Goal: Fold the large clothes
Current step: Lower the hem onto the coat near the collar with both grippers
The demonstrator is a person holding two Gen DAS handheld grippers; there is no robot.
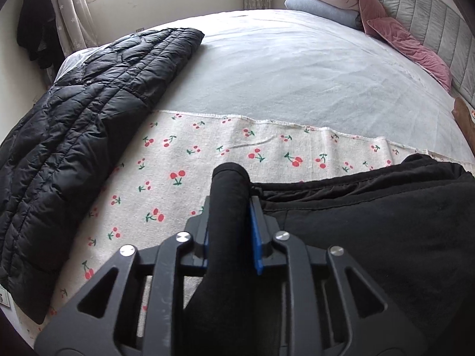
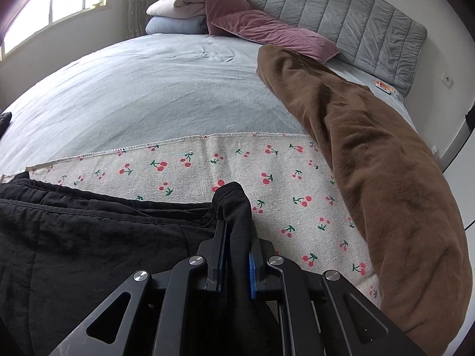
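Much of the black garment (image 1: 371, 222) runs out of frame below both cameras, its full shape hidden. The left gripper (image 1: 230, 234) pinches one bunched corner between its blue pads; the right gripper (image 2: 236, 255) clamps the opposite corner, the cloth spanning the cherry-print sheet (image 2: 207, 172) between them (over a grey bedspread). A black puffer jacket (image 1: 74, 136) lies left, a brown garment (image 2: 371, 160) right.
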